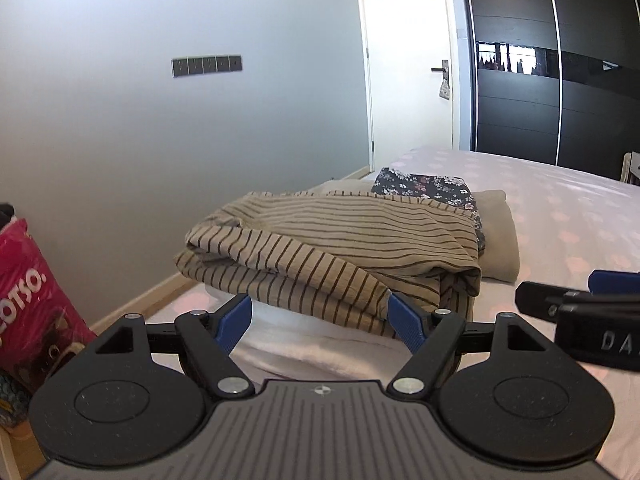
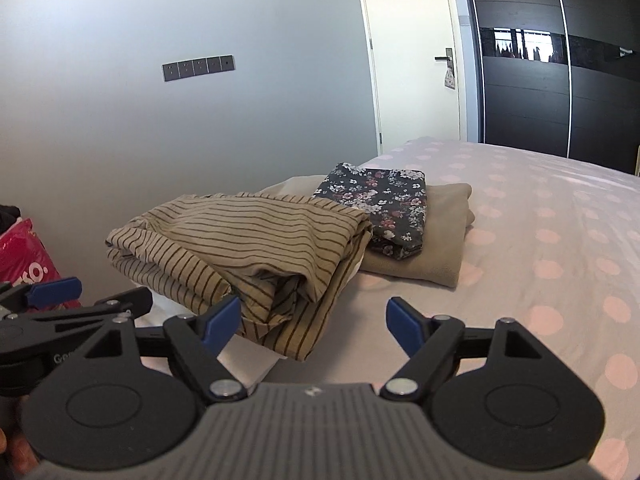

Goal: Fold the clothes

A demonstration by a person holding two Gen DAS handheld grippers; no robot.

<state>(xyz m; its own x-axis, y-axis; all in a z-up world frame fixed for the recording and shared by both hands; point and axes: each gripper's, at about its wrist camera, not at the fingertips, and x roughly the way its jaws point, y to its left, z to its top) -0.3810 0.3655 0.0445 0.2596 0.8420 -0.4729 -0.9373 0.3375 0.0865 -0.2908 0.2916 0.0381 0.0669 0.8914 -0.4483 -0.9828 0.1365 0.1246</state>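
Looking along our left gripper (image 1: 320, 322), we see its blue pads spread wide with nothing pinched, the folded striped garment (image 1: 332, 248) lying on the bed (image 1: 560, 216) just beyond the tips at twelve o'clock. Our right gripper (image 2: 314, 322) also stands wide and holds nothing, with the striped garment's near corner at about eleven o'clock from its tips. Behind the striped piece, toward one o'clock, a folded floral garment (image 2: 384, 204) sits on a folded beige garment (image 2: 436, 248), and a pink bag (image 1: 28, 300) stands at nine o'clock beside the bed.
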